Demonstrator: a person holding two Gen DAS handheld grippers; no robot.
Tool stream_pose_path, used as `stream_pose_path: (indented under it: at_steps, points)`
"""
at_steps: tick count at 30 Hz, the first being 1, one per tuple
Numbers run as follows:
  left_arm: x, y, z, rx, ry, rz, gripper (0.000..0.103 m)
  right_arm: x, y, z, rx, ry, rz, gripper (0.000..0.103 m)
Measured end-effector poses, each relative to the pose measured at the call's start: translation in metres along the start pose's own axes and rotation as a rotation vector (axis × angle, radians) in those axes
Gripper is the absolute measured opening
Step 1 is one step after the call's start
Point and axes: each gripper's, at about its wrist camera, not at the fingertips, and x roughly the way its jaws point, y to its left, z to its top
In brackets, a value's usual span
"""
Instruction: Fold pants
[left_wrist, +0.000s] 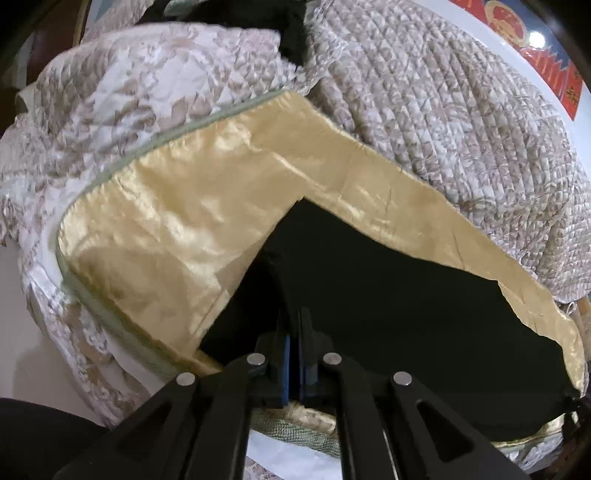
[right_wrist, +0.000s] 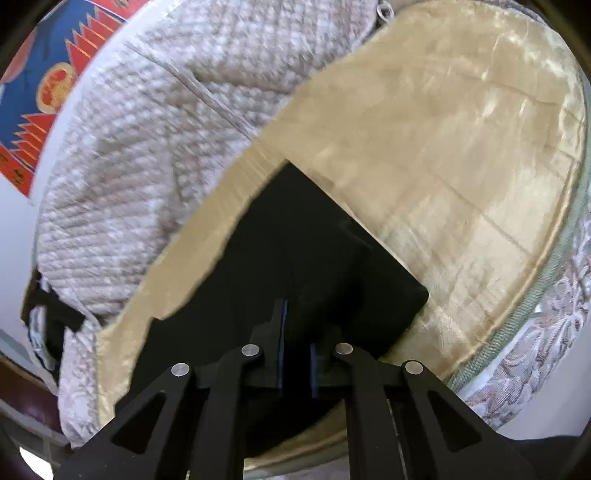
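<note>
Lying flat on gold satin sheet (left_wrist: 177, 236), black pants (left_wrist: 388, 295) spread near front edge of bed. Left gripper (left_wrist: 294, 325) clenched on pants fabric, blue pads nearly together, dark cloth pinched between. Right gripper (right_wrist: 295, 317) also gripping pants (right_wrist: 295, 251), fold of black cloth bunched between fingers, jaws slightly wider. Quilted floral bedspread (left_wrist: 424, 110) bunched behind sheet. Red-blue wall poster (right_wrist: 33, 110) at frame edge. Right view motion-blurred.

Quilted bedspread (left_wrist: 443, 92), white wall (right_wrist: 14, 214)
</note>
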Motion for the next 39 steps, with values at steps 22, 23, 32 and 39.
stream_pose_path:
  at_steps: [22, 23, 32, 39]
  points:
    - [-0.025, -0.004, 0.02, -0.001, -0.068, 0.207, 0.009, -0.046, 0.016, 0.009, -0.11, -0.158, -0.286, 0.028]
    - [-0.024, -0.011, 0.023, 0.014, -0.067, 0.179, 0.009, -0.042, 0.024, 0.012, -0.154, -0.153, -0.278, 0.028]
    - [0.041, -0.079, 0.022, 0.183, 0.136, 0.019, 0.023, 0.062, 0.042, 0.033, -0.333, 0.15, -0.296, 0.028]
    - [0.079, -0.1, 0.05, 0.28, 0.114, 0.031, 0.029, 0.089, 0.074, 0.047, -0.479, 0.096, -0.252, 0.028]
